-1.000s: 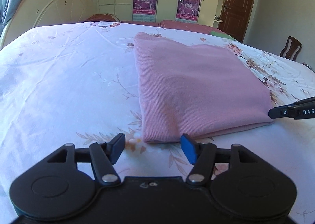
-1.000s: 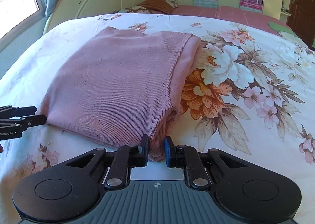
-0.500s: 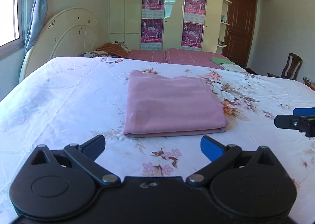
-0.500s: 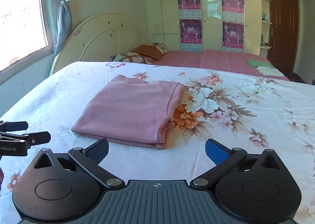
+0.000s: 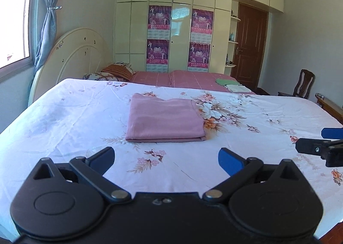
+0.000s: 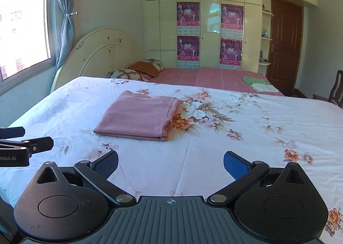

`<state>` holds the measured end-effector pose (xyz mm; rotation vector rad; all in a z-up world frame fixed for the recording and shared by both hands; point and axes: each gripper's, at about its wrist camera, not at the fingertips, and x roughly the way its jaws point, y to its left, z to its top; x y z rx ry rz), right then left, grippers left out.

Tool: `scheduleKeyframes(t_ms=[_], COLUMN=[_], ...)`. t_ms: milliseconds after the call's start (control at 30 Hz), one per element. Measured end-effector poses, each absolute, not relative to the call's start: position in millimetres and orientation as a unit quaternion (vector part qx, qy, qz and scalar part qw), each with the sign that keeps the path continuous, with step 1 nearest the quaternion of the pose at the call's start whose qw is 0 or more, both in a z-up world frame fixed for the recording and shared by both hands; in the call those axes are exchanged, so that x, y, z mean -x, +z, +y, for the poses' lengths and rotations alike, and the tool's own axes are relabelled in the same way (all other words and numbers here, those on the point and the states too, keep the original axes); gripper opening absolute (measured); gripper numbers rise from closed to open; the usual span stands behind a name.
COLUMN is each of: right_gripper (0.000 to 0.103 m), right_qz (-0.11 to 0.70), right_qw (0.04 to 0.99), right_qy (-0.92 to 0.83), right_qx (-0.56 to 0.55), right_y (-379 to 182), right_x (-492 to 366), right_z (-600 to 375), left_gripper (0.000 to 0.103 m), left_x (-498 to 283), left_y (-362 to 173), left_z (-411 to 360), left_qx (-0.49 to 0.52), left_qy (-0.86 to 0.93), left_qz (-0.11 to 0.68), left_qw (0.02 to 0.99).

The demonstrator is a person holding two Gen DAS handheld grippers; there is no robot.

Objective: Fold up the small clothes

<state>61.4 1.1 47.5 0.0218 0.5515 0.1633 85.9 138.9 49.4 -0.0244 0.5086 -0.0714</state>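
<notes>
A pink knit garment lies folded into a flat rectangle on the floral bed sheet; it also shows in the right wrist view. My left gripper is open and empty, held well back from the garment above the near part of the bed. My right gripper is open and empty too, also back from the garment. Each gripper shows at the edge of the other's view, the right one and the left one.
A second bed with a red cover stands behind, with pillows and folded green and white cloths on it. A wardrobe, a brown door and a wooden chair lie beyond. A window is at the left.
My right gripper has let go of the garment's near corner and opened wide. My left gripper opened wider. Both pulled back and up, so the folded garment now lies farther away.
</notes>
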Motion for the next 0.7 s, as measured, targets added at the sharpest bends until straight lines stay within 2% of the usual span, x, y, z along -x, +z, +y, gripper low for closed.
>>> scheduleKeyframes(t_ms=[300,700], right_gripper=[0.103,0.103], right_qz=[0.245,0.221], right_qw=[0.966,0.972], right_qy=[0.078,0.086], right_qx=[-0.017,-0.011], right_y=[70,87], right_x=[-6,13], right_z=[7,18], left_gripper=[0.103,0.103], left_x=[-43,-22], left_y=[66,78], left_z=[137,146], left_qx=[0.009,0.012], left_qy=[-0.044,-0.039], left_qz=[0.229,0.207], left_qw=[0.972,0.977])
